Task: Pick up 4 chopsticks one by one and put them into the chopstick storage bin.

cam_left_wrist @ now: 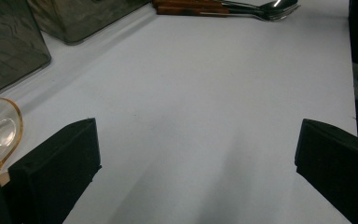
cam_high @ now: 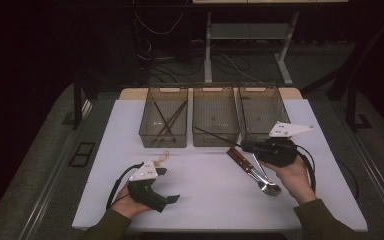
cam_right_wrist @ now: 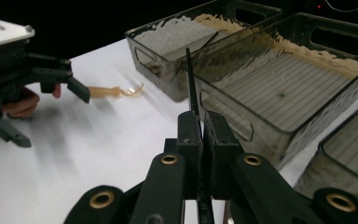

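My right gripper (cam_high: 245,146) is shut on a thin black chopstick (cam_high: 217,136), which points left across the front of the middle bin (cam_high: 215,141). In the right gripper view the chopstick (cam_right_wrist: 191,79) rises from between the closed pads (cam_right_wrist: 189,130) toward the bins. My left gripper (cam_high: 167,185) rests low at the table's front left, its jaws wide apart with nothing between them (cam_left_wrist: 196,154). A clear plastic spoon (cam_high: 163,156) with an amber handle lies just beyond it, also at the left edge of the left gripper view (cam_left_wrist: 0,130).
Three smoky plastic bins stand in a row at the back; the left bin (cam_high: 162,141) holds dark chopsticks (cam_high: 167,120), and the right bin (cam_high: 260,90) stands behind my right hand. Wooden-handled metal cutlery (cam_high: 252,167) lies under the right hand. The white table (cam_high: 205,200) ends near my forearms.
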